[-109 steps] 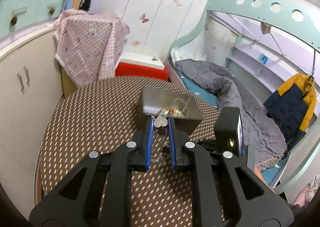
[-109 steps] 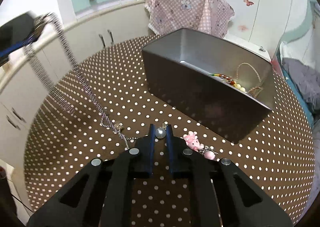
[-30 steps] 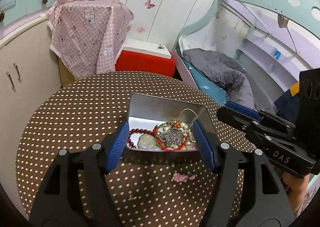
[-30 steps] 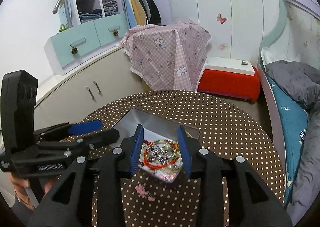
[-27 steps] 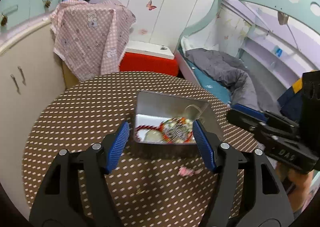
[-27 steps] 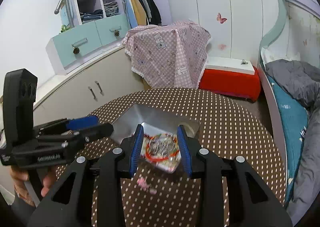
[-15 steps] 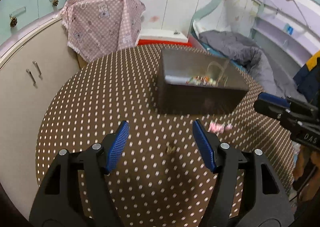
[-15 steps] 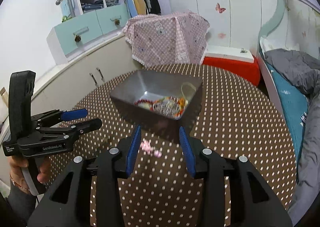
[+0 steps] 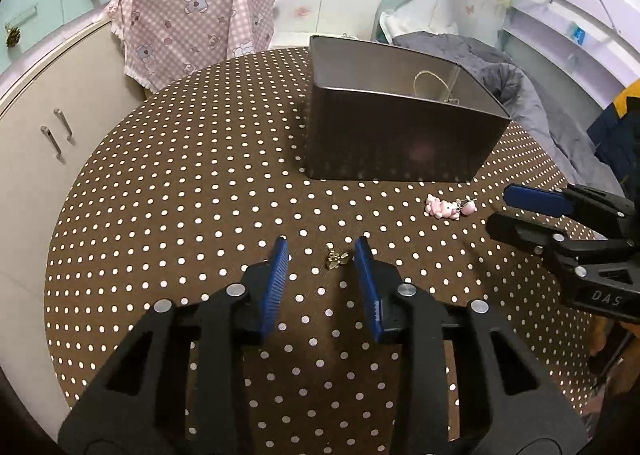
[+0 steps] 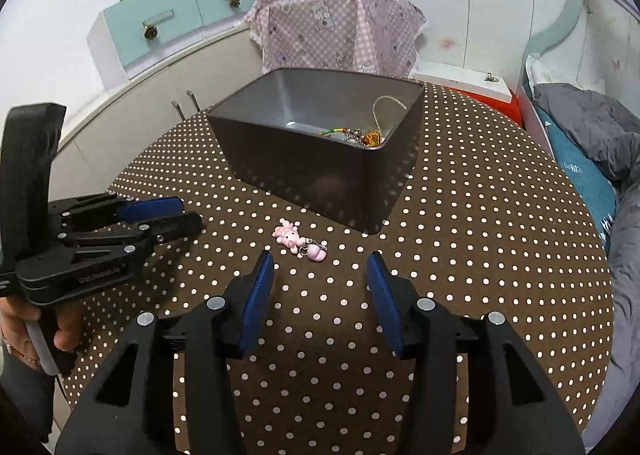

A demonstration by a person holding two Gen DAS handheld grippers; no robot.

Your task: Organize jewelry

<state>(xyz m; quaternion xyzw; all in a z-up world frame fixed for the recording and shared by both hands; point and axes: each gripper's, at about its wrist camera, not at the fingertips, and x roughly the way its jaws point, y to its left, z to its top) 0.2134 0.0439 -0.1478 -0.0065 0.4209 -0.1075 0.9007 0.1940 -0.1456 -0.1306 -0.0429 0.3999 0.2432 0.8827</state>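
A: What is on the round table with the white dots?

B: A big grey metal box sits near the far side. It is our landmark. Some jewelry lies in the bottom of it: a loop of string and some beads.

A: What is to the left of the box?

B: Only dotted cloth. Behind the table, past the box, a pink checked cloth with little bears hangs over something.

A: And in front of the box?

B: A tiny gold charm lies on the table, in front of the box and well apart from it. The left gripper has a blue pad on each side of the charm. Its jaws are closing, but the pads are not touching the charm. It holds nothing.

A: What is more to the right?

B: A pink piggy charm with a small pink bit on a ring lies just in front of the box's right corner.

A: Where is the right gripper?

B: In the left wrist view the right gripper is off to the right of the box, near the piggy. In its own view, the right gripper has the tail end of the piggy charm just ahead of its tips. Its jaws are opening, and it holds nothing.
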